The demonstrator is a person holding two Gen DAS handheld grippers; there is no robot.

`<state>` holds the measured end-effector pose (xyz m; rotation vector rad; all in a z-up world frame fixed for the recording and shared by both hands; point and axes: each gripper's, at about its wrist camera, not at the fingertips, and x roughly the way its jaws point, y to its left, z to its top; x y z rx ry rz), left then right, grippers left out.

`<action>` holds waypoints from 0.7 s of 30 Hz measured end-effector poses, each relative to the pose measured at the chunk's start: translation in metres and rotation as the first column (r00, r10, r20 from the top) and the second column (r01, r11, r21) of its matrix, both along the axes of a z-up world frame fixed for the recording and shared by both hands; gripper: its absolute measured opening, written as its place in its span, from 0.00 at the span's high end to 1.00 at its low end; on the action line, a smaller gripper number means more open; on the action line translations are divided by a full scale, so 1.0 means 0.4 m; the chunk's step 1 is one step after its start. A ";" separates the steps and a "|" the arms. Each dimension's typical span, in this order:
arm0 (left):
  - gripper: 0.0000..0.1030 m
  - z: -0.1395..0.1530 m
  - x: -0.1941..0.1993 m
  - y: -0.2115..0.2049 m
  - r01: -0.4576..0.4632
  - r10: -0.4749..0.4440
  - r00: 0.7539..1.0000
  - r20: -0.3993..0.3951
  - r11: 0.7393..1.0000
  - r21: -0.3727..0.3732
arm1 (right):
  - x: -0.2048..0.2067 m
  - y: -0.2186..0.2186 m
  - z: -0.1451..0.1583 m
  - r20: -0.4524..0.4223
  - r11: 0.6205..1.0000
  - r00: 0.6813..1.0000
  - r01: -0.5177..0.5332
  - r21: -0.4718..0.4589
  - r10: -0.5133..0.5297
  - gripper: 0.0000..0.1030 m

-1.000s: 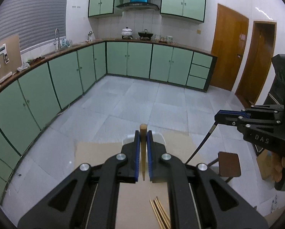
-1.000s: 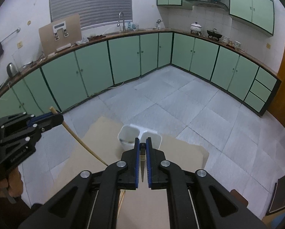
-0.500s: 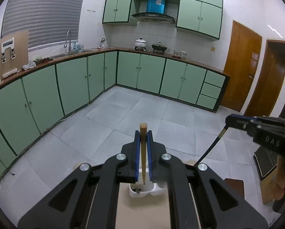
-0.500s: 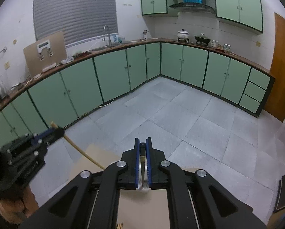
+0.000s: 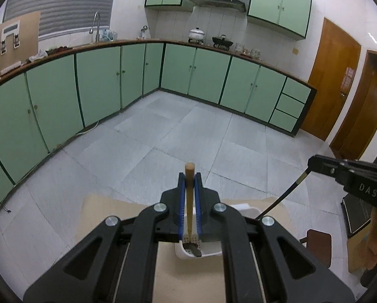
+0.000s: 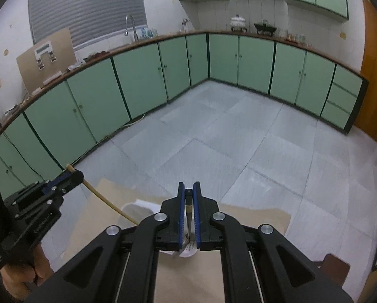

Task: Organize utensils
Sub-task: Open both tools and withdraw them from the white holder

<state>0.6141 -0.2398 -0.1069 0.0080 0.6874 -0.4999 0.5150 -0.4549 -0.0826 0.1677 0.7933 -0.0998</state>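
**Utensils held over the white holder**

Left tongs (image 5: 189, 199): pinching a wooden-handled utensil (image 5: 189, 189), upright, its dark lower end down in the white utensil holder (image 5: 208, 253).

Right tongs (image 6: 189, 209): pinching a dark-handled utensil (image 6: 188, 202) (its lower end is hidden), slanting down to the same holder.

Holder: white, two compartments, perforated floor, standing on the bench (image 5: 112, 214), a pale brown board surface.

Beside the bench, right: a small brown stool (image 5: 317, 245).

Beyond: grey tiled floor (image 5: 163, 139), then green cabinets (image 5: 100, 80) round two walls, a sink tap (image 5: 95, 24), a white pot (image 5: 196, 34), a wooden door (image 5: 332, 80).
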 end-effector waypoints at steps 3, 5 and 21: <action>0.75 -0.007 -0.011 0.011 -0.009 0.008 1.000 0.016 1.000 0.019 | -0.012 -0.015 -0.016 -0.002 1.000 1.000 0.008 0.027 -0.008 0.84; 0.62 0.009 -0.027 0.019 -0.016 0.014 0.999 0.042 0.999 0.032 | -0.028 -0.020 -0.009 0.009 1.000 1.000 0.014 0.027 -0.014 0.83; 0.15 0.042 -0.499 0.263 0.013 -0.036 0.971 0.237 0.995 0.098 | -0.626 0.057 -0.063 0.238 1.000 0.971 -0.018 -0.002 0.018 0.59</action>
